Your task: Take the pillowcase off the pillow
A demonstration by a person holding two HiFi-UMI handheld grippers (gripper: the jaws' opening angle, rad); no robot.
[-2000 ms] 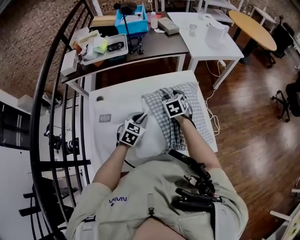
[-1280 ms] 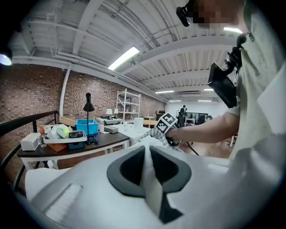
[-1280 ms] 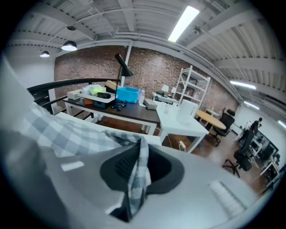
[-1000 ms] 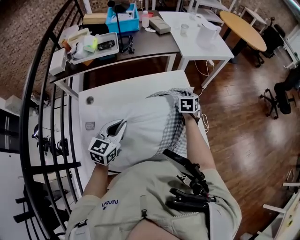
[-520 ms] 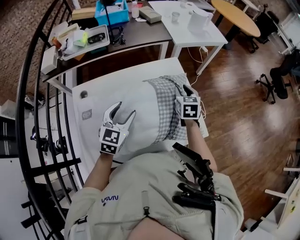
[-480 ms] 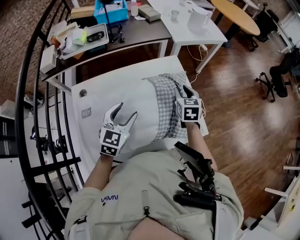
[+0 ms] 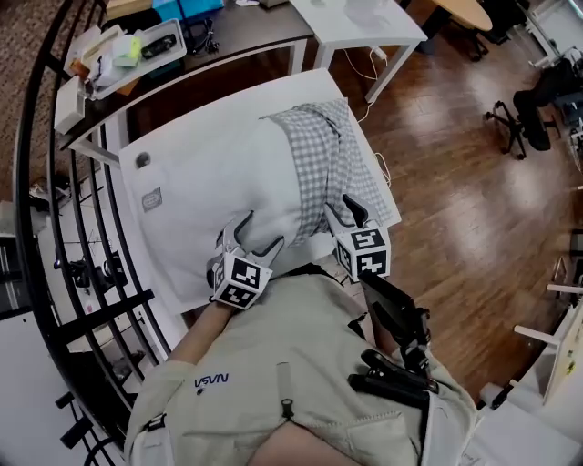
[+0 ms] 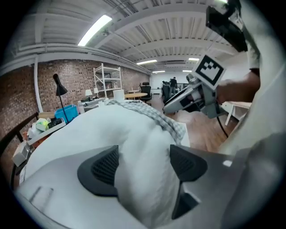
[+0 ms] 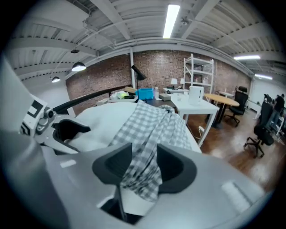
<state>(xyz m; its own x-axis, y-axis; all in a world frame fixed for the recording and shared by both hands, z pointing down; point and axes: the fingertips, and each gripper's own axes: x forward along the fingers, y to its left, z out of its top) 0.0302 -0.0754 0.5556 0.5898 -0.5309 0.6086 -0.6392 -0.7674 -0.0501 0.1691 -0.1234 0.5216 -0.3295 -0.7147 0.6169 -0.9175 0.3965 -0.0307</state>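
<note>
A white pillow (image 7: 228, 182) lies on the white table (image 7: 146, 232), with the checked pillowcase (image 7: 323, 155) bunched over its right end. At the pillow's near edge my left gripper (image 7: 260, 232) has just been opening. Its jaws stand wide, and a fold of the white pillow (image 8: 134, 134) bulges between them in the left gripper view (image 8: 143, 163). My right gripper (image 7: 340, 209) is at the near end of the pillowcase and has also just been opening. In its own view (image 9: 145, 165) a hanging strip of checked pillowcase (image 9: 147, 125) runs through the gap.
A dark desk (image 7: 228, 32) with trays of small items stands beyond the table, and a white side table (image 7: 355, 14) is to its right. A black railing (image 7: 55, 227) curves along the left. Wooden floor (image 7: 455, 182) and an office chair (image 7: 537, 100) are on the right.
Both grippers have let go and drawn back toward the person, from the pillow's middle and far right to its near edge. Their jaws have gone from shut to apart.
</note>
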